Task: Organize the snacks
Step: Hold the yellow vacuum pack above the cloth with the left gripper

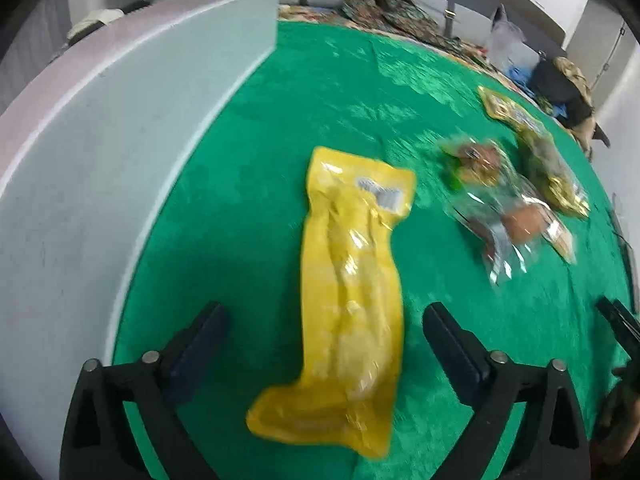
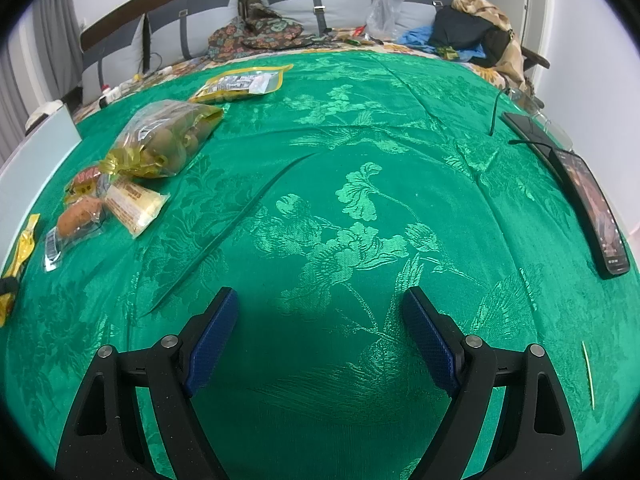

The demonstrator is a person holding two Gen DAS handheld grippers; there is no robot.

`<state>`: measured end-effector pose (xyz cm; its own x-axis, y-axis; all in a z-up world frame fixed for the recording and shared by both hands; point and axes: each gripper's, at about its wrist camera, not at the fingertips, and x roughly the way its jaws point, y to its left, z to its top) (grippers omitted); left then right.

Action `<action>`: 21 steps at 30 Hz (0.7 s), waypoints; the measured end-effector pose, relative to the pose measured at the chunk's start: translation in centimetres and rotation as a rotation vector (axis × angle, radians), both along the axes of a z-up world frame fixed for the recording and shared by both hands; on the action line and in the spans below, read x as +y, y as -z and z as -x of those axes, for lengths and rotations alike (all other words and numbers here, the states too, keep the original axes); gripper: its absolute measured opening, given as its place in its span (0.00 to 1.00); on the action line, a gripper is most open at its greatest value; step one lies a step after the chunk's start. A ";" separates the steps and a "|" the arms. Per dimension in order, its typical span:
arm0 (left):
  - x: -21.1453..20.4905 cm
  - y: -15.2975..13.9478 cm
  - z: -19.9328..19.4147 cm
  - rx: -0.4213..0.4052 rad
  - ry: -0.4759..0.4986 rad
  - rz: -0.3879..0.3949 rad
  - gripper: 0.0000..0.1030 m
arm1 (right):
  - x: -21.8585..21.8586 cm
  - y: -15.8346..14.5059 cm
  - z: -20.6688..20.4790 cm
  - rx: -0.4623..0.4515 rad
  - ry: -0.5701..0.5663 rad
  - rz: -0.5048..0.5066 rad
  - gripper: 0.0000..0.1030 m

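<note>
A long yellow snack packet (image 1: 352, 280) lies flat on the green cloth (image 1: 260, 208), lengthwise between the fingers of my left gripper (image 1: 325, 308). That gripper is open and its pads stand clear of the packet on both sides. To the right lie clear packets with brown buns (image 1: 500, 216), a bag of round greenish snacks (image 1: 548, 168) and a flat gold-edged pouch (image 1: 500, 106). My right gripper (image 2: 320, 292) is open over bare cloth with nothing between its fingers. From it the snack bag (image 2: 168, 140), the pouch (image 2: 240, 82) and the small packets (image 2: 80, 216) lie far left.
A tall white panel (image 1: 120, 140) curves along the left of the cloth, close to the left gripper. Two dark phones (image 2: 592, 208) with a cable lie at the right edge. Cushions, patterned fabric and a pile of clothes (image 2: 476, 28) sit behind the cloth.
</note>
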<state>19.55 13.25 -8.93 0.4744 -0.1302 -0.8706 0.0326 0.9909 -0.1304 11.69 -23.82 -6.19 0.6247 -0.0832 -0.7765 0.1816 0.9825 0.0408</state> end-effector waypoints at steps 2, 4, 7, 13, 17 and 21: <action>-0.5 0.4 -0.5 -0.019 0.003 -0.055 1.00 | 0.0 0.0 0.0 0.000 0.000 0.000 0.84; -1.3 0.7 -0.8 -0.048 0.029 -0.127 1.00 | 0.0 0.0 0.0 0.000 0.000 0.000 0.84; -0.9 0.9 -0.2 -0.102 0.030 -0.117 1.00 | 0.0 0.0 0.0 0.000 0.000 0.000 0.84; -0.6 1.0 -0.3 -0.114 0.030 -0.115 1.00 | 0.0 0.0 0.0 0.001 0.000 0.001 0.84; -0.7 0.9 -0.1 -0.117 0.028 -0.114 1.00 | 0.0 0.0 0.0 0.001 0.000 0.002 0.84; -0.7 0.9 -0.1 -0.116 0.028 -0.114 1.00 | 0.2 0.1 -0.2 0.007 0.000 0.013 0.84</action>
